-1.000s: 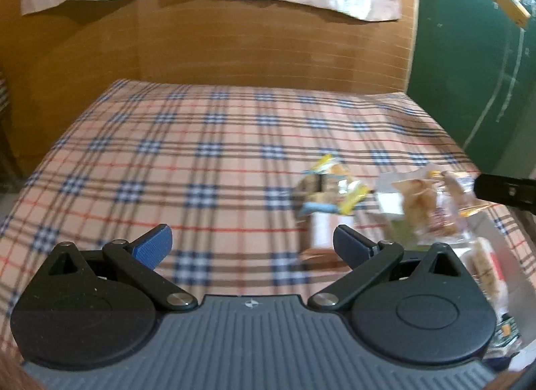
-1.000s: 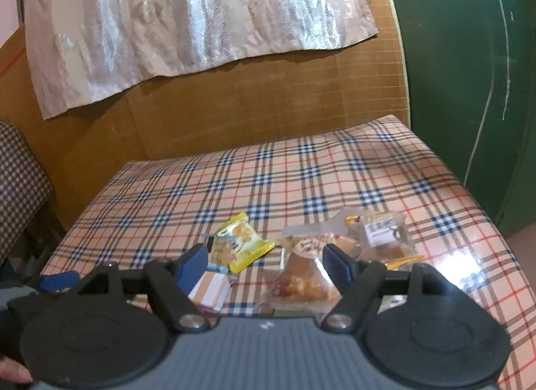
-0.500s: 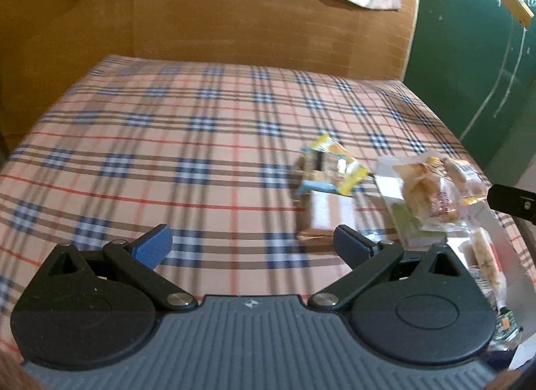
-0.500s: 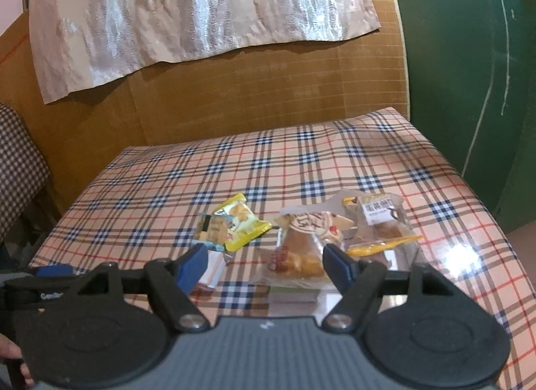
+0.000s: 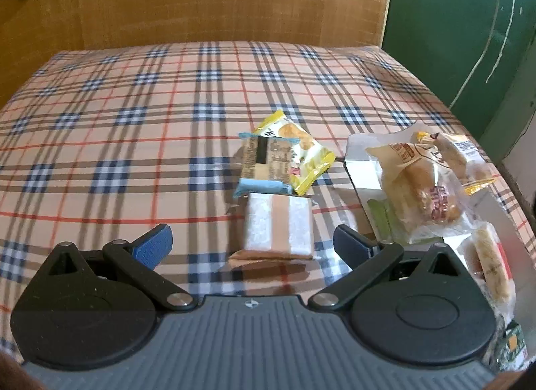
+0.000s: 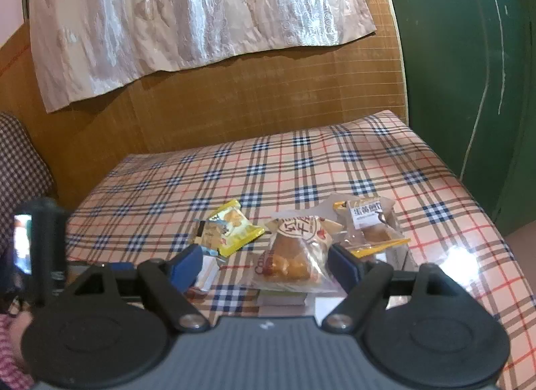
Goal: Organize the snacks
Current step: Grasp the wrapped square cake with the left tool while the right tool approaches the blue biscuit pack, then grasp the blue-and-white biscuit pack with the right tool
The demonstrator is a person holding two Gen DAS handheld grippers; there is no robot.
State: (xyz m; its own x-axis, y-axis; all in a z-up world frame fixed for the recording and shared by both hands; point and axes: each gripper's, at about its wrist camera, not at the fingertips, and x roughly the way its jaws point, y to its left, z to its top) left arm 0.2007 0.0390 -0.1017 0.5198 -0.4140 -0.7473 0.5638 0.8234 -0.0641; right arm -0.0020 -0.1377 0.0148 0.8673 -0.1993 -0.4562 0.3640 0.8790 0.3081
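Observation:
My left gripper [image 5: 251, 244] is open and low over the plaid tablecloth [image 5: 134, 142]. A white-and-tan wafer packet [image 5: 278, 225] lies between and just ahead of its fingers, untouched. Behind it a blue-edged brown packet [image 5: 264, 165] rests on a yellow biscuit packet [image 5: 308, 150]. My right gripper [image 6: 266, 262] is opening. A clear bag of bread [image 6: 291, 256] sits between its fingers on a white tray [image 6: 321, 306], with a gap at the left pad. A second clear bag [image 6: 368, 225] lies behind on the right.
The white tray [image 5: 361, 169] stands at the table's right side with several bagged breads [image 5: 418, 182]. A wooden panel [image 5: 234, 4] closes the back and a green wall [image 6: 469, 71] the right. The left hand-held device [image 6: 40, 239] and a hand show at the left of the right wrist view.
My left gripper has moved forward and down, so the wafer packet now lies between its fingers. The right gripper's fingers have spread wider around the bread bag.

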